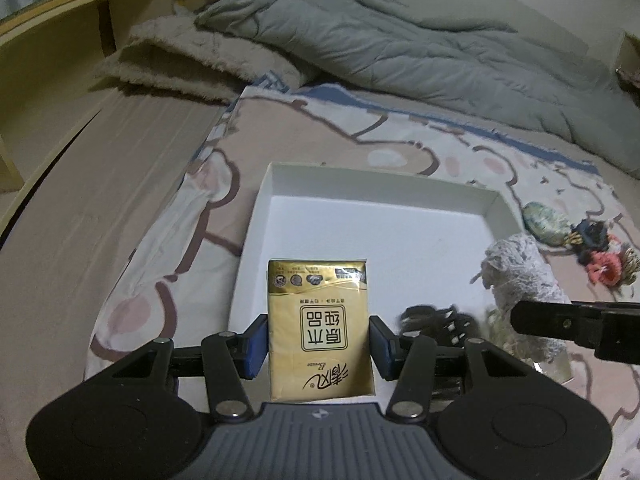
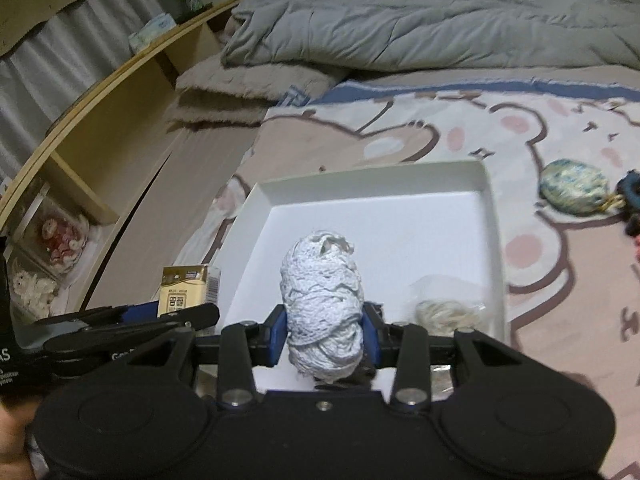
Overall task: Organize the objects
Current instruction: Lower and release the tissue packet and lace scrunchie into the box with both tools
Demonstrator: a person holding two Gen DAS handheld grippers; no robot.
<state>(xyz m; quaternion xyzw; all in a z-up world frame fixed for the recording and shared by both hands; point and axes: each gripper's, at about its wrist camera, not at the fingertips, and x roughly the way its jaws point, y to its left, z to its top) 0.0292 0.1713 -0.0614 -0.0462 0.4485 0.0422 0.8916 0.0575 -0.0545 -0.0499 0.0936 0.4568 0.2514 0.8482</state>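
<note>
Two handheld grippers hover over a shallow white box (image 1: 496, 200) on a bear-print blanket (image 1: 328, 128); the left gripper (image 1: 319, 346) clamps a gold tissue pack (image 1: 319, 320), the right gripper (image 2: 323, 334) clamps a ball of white lace trim (image 2: 322, 304); both items hang above the box's near edge; the step appears to be delivery; next, lower and release inside, clear of the pale bundle (image 2: 448, 312) already there.

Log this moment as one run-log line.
left gripper: shut on gold tissue pack | right gripper: shut on white lace roll | both over white tray
</note>
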